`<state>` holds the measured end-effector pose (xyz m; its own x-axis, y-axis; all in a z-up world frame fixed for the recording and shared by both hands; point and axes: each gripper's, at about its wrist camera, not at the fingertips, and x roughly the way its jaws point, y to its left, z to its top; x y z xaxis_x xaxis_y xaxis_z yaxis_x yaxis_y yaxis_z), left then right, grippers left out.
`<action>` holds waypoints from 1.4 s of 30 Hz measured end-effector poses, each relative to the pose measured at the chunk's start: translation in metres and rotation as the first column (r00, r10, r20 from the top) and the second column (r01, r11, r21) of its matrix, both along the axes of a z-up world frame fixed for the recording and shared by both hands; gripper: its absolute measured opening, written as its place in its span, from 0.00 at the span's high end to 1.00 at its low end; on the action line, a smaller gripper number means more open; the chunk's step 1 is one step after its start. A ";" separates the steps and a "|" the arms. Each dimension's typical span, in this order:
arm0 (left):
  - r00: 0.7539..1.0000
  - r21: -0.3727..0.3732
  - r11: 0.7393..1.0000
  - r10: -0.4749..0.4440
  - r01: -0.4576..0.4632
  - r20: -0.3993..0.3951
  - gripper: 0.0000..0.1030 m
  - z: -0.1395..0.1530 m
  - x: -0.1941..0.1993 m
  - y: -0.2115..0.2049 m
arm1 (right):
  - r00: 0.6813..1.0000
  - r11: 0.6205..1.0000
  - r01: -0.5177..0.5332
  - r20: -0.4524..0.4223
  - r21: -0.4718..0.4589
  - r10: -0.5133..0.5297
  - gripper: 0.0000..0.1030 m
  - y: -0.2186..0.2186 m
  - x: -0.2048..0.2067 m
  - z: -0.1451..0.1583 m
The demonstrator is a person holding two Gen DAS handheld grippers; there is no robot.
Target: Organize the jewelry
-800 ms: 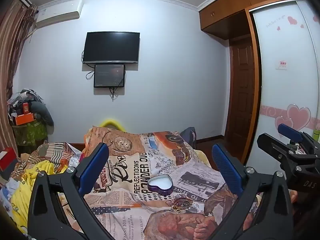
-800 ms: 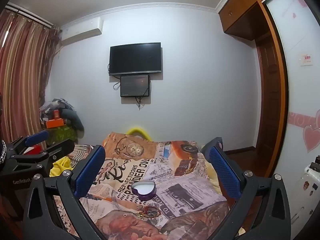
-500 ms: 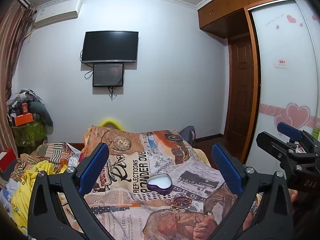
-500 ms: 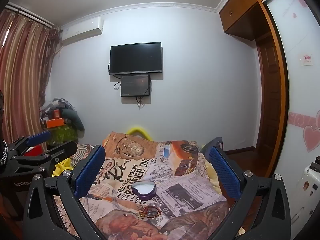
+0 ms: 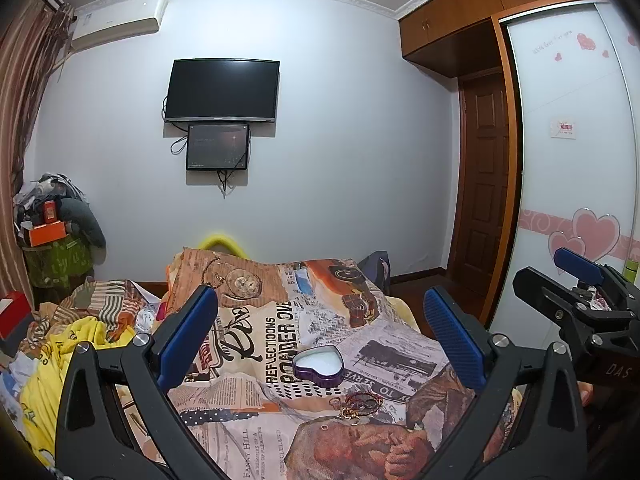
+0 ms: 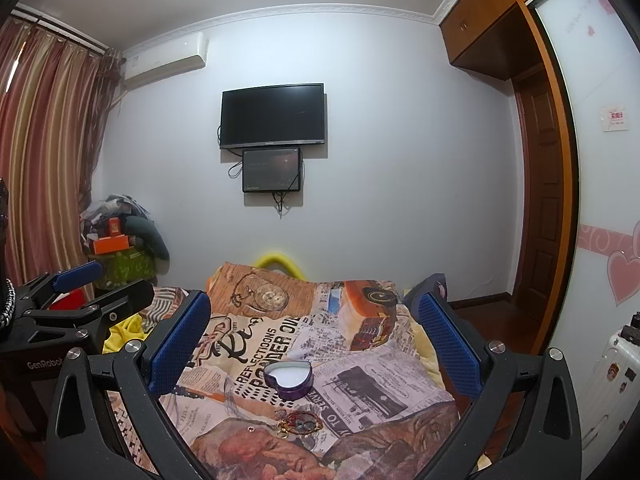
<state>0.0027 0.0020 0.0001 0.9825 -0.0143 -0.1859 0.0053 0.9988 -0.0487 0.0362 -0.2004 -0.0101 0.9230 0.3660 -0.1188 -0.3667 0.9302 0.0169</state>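
Jewelry [image 5: 357,402] is lying in a small tangle on the printed bedspread [image 5: 256,344], ahead of and below both claws, just nearer them than the open heart-shaped tin [image 5: 318,364]. The left gripper [image 5: 320,334] and right gripper [image 6: 312,336] are hovering spread wide, holding nothing. One claw is probably best lowering slowly, pinching a single piece, not the whole knot. The bedspread is showing "REFLECTIONS", "POWDER" and "FANNY HILL"; the gripper bodies are reading "DAS" and "GenRobot".

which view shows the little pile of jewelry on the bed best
The right wrist view: the jewelry pile lies near centre between the open fingers, its red loops and gold pieces distinct, just in front of the heart-shaped tin. The left wrist view shows the same pile right of centre, and less distinctly.
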 end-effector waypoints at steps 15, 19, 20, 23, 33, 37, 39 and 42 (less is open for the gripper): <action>1.000 -0.010 1.000 0.009 -0.009 -0.004 0.00 -0.001 0.000 0.002 | 1.000 1.000 0.000 -0.001 -0.002 0.000 0.00 0.000 -0.003 0.000; 1.000 -0.012 1.000 0.006 -0.007 -0.005 0.00 -0.001 0.000 0.003 | 1.000 1.000 -0.003 -0.004 -0.005 0.002 0.00 0.005 -0.001 -0.003; 1.000 -0.012 1.000 0.007 -0.007 -0.005 0.00 -0.002 0.001 0.003 | 1.000 1.000 -0.002 -0.004 -0.006 0.002 0.00 0.007 0.000 -0.004; 1.000 -0.011 1.000 0.007 -0.007 -0.005 0.00 -0.002 0.001 0.003 | 1.000 1.000 -0.003 -0.004 -0.005 0.003 0.00 0.007 -0.001 -0.005; 1.000 -0.013 1.000 0.009 -0.009 -0.007 0.00 -0.003 0.001 0.003 | 1.000 1.000 -0.007 -0.003 -0.006 0.007 0.00 0.011 0.000 -0.013; 1.000 -0.015 1.000 0.010 -0.010 -0.010 0.00 -0.003 0.001 0.002 | 1.000 1.000 -0.009 -0.004 -0.010 0.009 0.00 0.010 0.000 -0.012; 1.000 -0.016 1.000 0.009 -0.010 -0.012 0.00 -0.003 0.002 0.002 | 1.000 1.000 -0.010 -0.006 -0.010 0.010 0.00 0.010 -0.001 -0.011; 1.000 -0.017 1.000 0.011 -0.011 -0.012 0.00 -0.004 0.001 0.002 | 1.000 1.000 -0.011 -0.007 -0.010 0.011 0.00 0.009 -0.002 -0.011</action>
